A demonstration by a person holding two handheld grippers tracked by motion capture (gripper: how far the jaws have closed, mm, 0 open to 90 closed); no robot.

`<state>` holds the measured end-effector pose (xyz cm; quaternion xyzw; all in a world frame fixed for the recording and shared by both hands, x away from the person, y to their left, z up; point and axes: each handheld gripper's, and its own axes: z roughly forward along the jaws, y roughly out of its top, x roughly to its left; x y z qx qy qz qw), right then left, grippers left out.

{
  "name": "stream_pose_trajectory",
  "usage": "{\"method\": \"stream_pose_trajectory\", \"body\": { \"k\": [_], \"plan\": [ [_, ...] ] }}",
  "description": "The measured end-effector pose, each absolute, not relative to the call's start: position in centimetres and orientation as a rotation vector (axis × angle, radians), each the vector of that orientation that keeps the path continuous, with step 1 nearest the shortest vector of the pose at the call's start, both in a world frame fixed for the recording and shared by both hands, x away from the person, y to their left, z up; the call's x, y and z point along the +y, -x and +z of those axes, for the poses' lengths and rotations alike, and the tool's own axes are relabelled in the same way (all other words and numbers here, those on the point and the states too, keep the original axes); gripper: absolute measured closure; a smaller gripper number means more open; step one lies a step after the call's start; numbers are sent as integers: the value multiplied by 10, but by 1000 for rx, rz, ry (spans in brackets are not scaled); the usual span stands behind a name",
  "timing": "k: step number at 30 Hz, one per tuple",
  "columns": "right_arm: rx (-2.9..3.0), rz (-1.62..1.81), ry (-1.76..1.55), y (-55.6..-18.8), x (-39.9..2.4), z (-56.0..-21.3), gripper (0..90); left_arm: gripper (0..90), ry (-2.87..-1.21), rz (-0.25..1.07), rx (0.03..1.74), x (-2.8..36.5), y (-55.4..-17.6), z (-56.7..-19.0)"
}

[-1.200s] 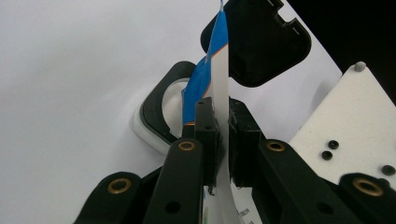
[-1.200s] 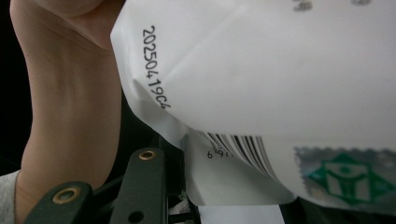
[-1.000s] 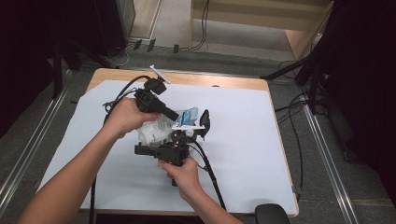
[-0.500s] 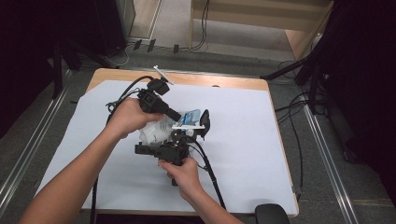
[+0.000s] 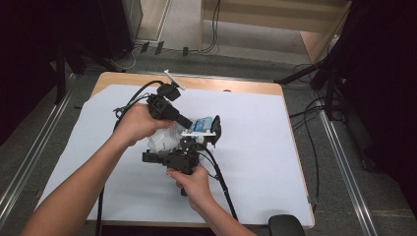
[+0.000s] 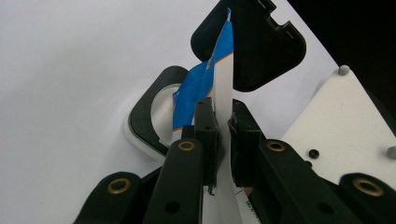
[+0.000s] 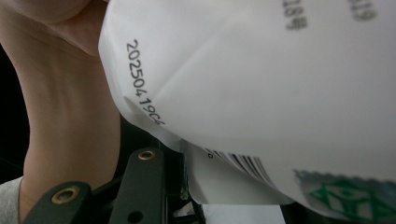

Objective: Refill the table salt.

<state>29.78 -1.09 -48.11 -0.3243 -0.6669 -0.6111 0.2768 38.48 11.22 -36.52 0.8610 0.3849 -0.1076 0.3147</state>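
A white plastic packet (image 5: 164, 139) with a blue printed end (image 5: 200, 123) is held up between both grippers over the table. My left gripper (image 5: 188, 125) comes in from the upper left and is shut on the packet's thin white edge strip (image 6: 223, 93). My right gripper (image 5: 213, 131) reaches up from the near side; its rounded black pads (image 6: 261, 42) sit on either side of the blue end and press on it. In the right gripper view the packet's white body (image 7: 261, 93), with a printed date code and barcode, lies close over the jaws beside the person's left wrist (image 7: 60, 107).
A white sheet (image 5: 255, 147) covers the wooden table (image 5: 231, 86). Black cables (image 5: 221, 187) trail from both grippers toward the near edge. A small white piece (image 5: 173, 78) lies at the table's far edge. A dark round object (image 5: 285, 226) sits at the near right corner.
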Motion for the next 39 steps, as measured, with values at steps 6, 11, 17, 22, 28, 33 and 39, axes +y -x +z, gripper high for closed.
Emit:
{"method": "stream_pose_trajectory", "body": {
  "k": [6,11,17,22,28,33,39],
  "plan": [
    [-1793,-1643,868,-297,-11,-480,638,849,-2263,-277,1020,114,-385,-365],
    [-1800,-1653,859,-297,-10,-479,626,855,-2261,-262,1039,116,-385,-363],
    [-1834,-1653,853,-295,-8,-478,559,858,-2253,-263,1046,115,-384,-364],
    [-1901,-1656,842,-293,-6,-476,534,858,-2254,-268,1046,115,-384,-364],
    [-1942,-1650,843,-293,-7,-475,612,857,-2254,-270,1046,115,-384,-365],
    [-1913,-1646,850,-295,-9,-476,635,855,-2247,-273,1044,115,-383,-364],
    [-1859,-1646,848,-296,-9,-478,641,853,-2262,-256,1040,115,-383,-363]
  ]
}}
